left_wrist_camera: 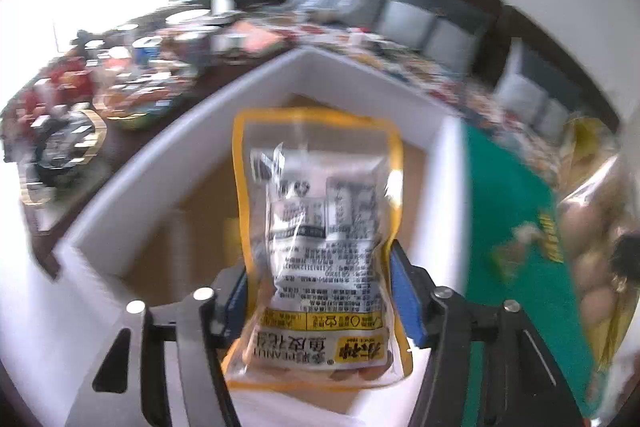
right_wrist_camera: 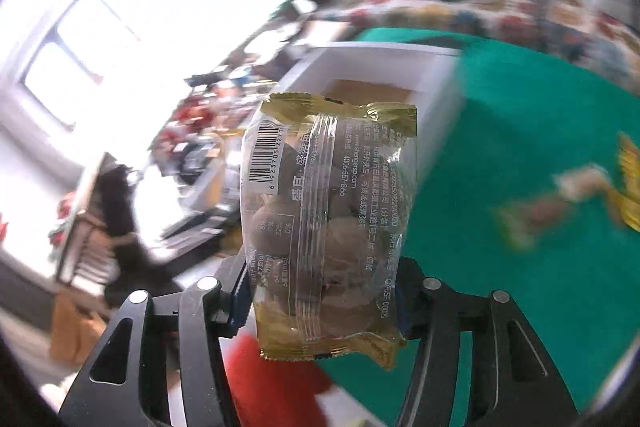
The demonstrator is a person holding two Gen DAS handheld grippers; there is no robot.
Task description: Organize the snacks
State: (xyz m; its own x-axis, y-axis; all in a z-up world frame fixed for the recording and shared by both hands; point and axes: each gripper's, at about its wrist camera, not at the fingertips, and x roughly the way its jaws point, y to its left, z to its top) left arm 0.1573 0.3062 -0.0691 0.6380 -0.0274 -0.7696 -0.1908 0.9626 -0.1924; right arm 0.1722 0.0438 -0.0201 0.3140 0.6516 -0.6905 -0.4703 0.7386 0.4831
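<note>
My left gripper [left_wrist_camera: 320,291] is shut on a yellow-edged clear peanut bag [left_wrist_camera: 320,227] and holds it over the open white box [left_wrist_camera: 168,143], whose floor is brown cardboard. My right gripper [right_wrist_camera: 324,299] is shut on a gold-edged clear packet of round brown snacks [right_wrist_camera: 328,223], held above the green cloth [right_wrist_camera: 500,155]; that packet also shows at the right edge of the left wrist view [left_wrist_camera: 592,227]. The white box [right_wrist_camera: 380,63] lies ahead of it.
Small wrapped snacks [right_wrist_camera: 536,211] and a gold packet [right_wrist_camera: 630,187] lie on the green cloth at right. A dark table with many cluttered items [left_wrist_camera: 120,91] stands left of the box. A sofa with grey cushions [left_wrist_camera: 420,15] lies behind.
</note>
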